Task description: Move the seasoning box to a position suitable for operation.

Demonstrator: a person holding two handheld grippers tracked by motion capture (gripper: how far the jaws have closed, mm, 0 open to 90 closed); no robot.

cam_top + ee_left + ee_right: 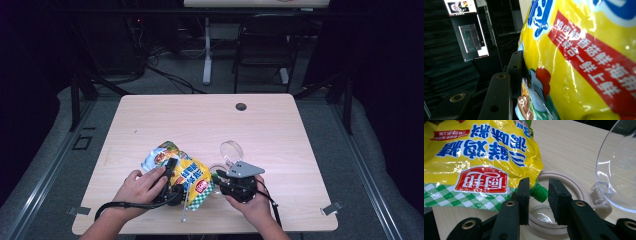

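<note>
So there's a yellow seasoning pouch (pixel 182 172) sitting near the front middle of the light wooden worktop (pixel 280 130), propped up a bit rather than lying flat, with red and blue print on it and a green-and-white checked strip along the bottom. The left gripper (pixel 170 182) has it by the side: in the left gripper view the one finger (pixel 516 72) you can see is pressed flat against the foil, the other one is hidden behind the bag, so it looks clamped on the pouch edge, though I can't see the full pinch. The right gripper (pixel 222 178) comes in from the other side, toward the pouch's lower corner where a little green spout cap (pixel 539 193) sticks out. In the right gripper view the cap sits right between the two black fingers (pixel 524 197); the left one is touching or just about touching it, the right one is a small gap away, so they're partly open around the cap, not squeezed shut. Directly under the cap there's a beige round jar (pixel 571 192) with its clear hinged lid (pixel 616 167) flipped up and open; in the high view that lid (pixel 231 149) stands just behind the right gripper. A thin metal rod thing (pixel 185 205) lies on the worktop near the front edge, just below the pouch.
</note>
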